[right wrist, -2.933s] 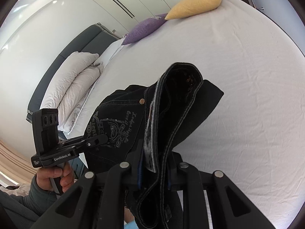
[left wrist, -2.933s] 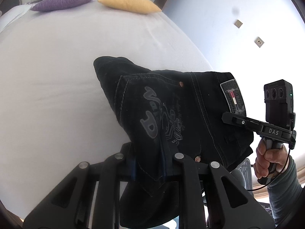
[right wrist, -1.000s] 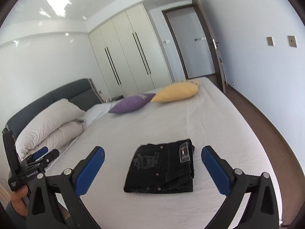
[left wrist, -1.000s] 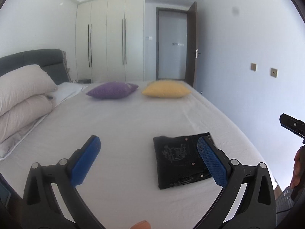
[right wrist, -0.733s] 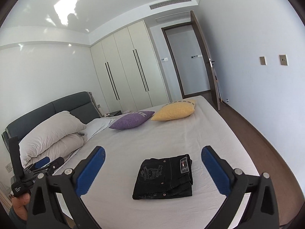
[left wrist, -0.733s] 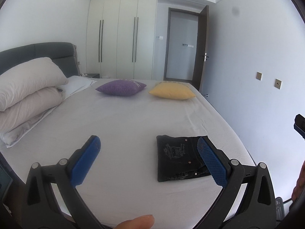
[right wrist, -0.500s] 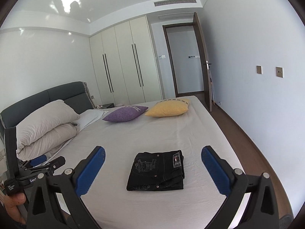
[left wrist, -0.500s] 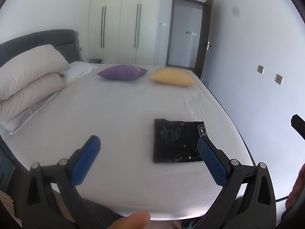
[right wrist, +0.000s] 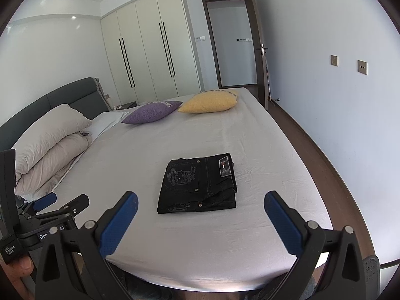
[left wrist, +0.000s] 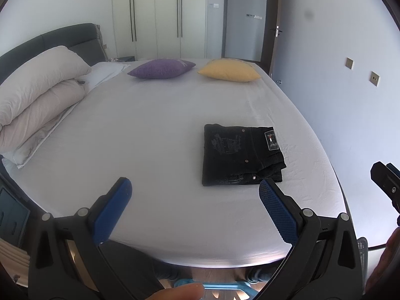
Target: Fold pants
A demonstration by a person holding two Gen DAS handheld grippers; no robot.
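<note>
Black jeans point(left wrist: 238, 153) point(right wrist: 198, 183) lie folded into a neat rectangle on the white bed sheet point(left wrist: 150, 130) point(right wrist: 225, 137), back pocket embroidery and waist patch facing up. My left gripper point(left wrist: 195, 187) hovers open near the bed's front edge, well short of the jeans, nothing between its blue pads. My right gripper point(right wrist: 200, 200) is likewise open and empty, held back from the jeans. In the right wrist view the left gripper point(right wrist: 60, 201) shows at lower left, held by a hand.
A purple cushion point(left wrist: 161, 68) and a yellow cushion point(left wrist: 228, 71) lie at the far side of the bed. A folded beige duvet point(left wrist: 37, 95) is stacked at left by the dark headboard. Wardrobes and an open door stand behind; wooden floor point(right wrist: 312, 150) runs along the right.
Both grippers let go of the jeans, which now lie folded on the bed. Both have opened, pulled back and tilted a little downward over the last second.
</note>
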